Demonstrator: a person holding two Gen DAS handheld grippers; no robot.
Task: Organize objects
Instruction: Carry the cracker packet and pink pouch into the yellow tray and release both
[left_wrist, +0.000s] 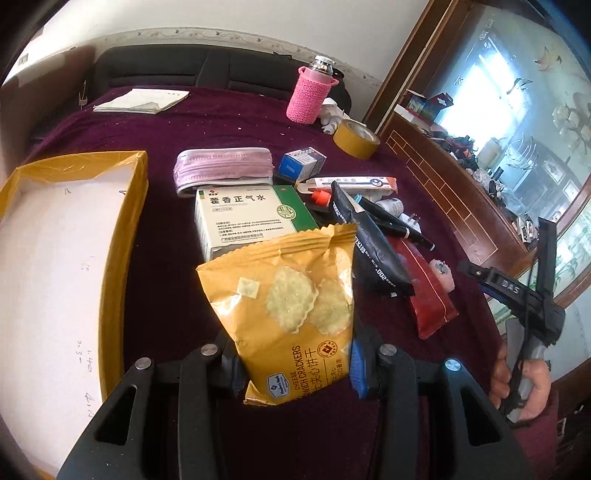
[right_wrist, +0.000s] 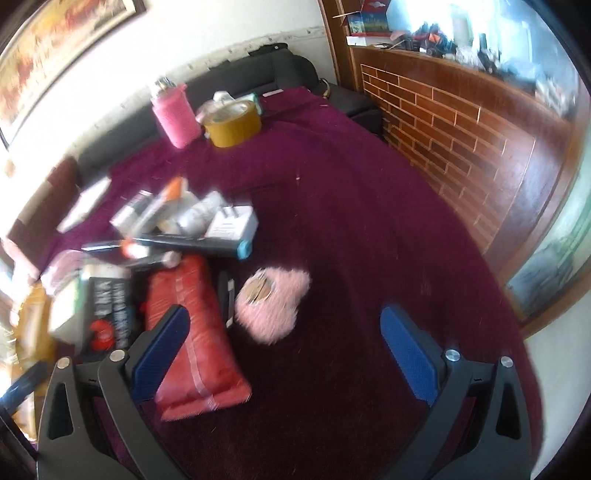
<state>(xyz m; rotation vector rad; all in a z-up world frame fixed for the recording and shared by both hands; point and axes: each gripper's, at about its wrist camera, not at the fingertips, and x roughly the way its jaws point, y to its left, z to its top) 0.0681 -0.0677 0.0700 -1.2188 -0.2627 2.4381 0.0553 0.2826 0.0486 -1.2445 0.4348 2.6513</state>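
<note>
Item: cracker packet (left_wrist: 295, 314), yellow, pinched at its lower end by the left gripper (left_wrist: 295, 373), lifted, long axis running away from the camera. Destination (judged): yellow-rimmed box (left_wrist: 122, 206), open, to the left of the packet and nearer this hand than the other. Right gripper (right_wrist: 284, 350): fingers spread wide, holding nothing, above the maroon cloth (right_wrist: 369, 240). Nearest it: red pouch (right_wrist: 195, 332), lengthwise beside its left finger; pink fluffy item (right_wrist: 273, 302) ahead.

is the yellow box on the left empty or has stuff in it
Empty, as far as the left wrist view shows: the yellow box shows only bare white floor. Its near end is cut off, so that part I cannot tell.
</note>
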